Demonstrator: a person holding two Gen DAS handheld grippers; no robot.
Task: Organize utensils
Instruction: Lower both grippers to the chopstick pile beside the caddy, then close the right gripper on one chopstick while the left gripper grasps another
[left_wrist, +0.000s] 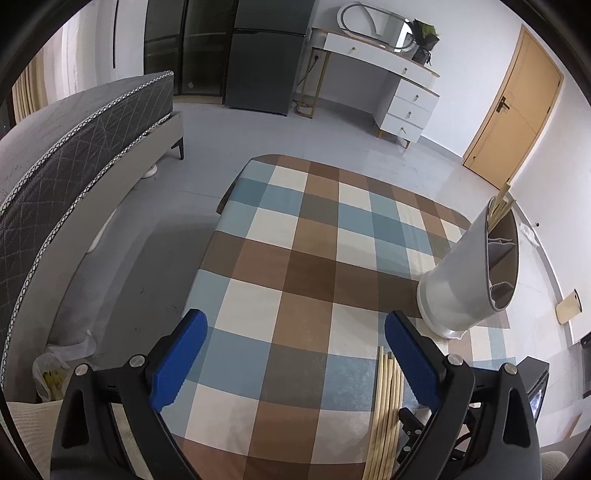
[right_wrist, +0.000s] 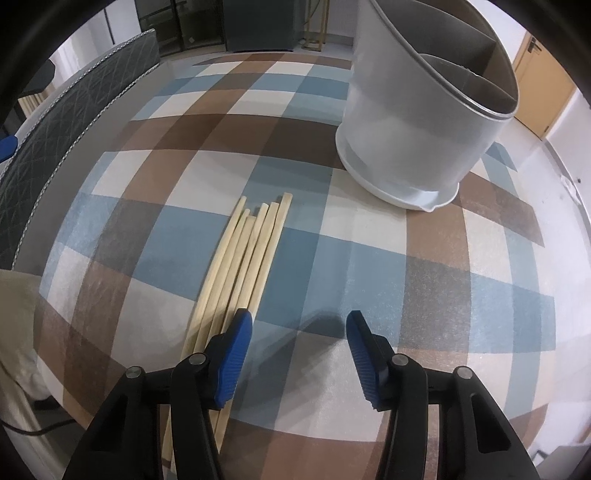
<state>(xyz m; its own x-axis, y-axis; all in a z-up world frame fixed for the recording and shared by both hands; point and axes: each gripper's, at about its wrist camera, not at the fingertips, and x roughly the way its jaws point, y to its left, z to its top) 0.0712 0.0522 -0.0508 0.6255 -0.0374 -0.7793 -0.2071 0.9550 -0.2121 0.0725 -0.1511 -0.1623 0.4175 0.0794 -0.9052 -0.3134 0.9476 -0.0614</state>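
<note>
Several pale wooden chopsticks (right_wrist: 243, 258) lie side by side on the checked tablecloth (right_wrist: 369, 266). My right gripper (right_wrist: 300, 315) hovers over their near ends, open; its left finger (right_wrist: 234, 354) is above the rightmost stick and nothing lies between the pads. A white divided utensil holder (right_wrist: 417, 140) stands beyond, to the right. In the left wrist view the same holder (left_wrist: 458, 280) has a few chopsticks (left_wrist: 500, 206) sticking out of its far compartment. My left gripper (left_wrist: 295, 317) is open wide over the cloth, empty, with the loose chopsticks (left_wrist: 386, 398) beside its right finger.
A grey bed (left_wrist: 74, 147) runs along the table's left side. On the floor near it sits a plastic bag (left_wrist: 55, 373). Beyond the table are a dark fridge (left_wrist: 266, 55), a white dresser (left_wrist: 402, 99) and a wooden door (left_wrist: 517, 110).
</note>
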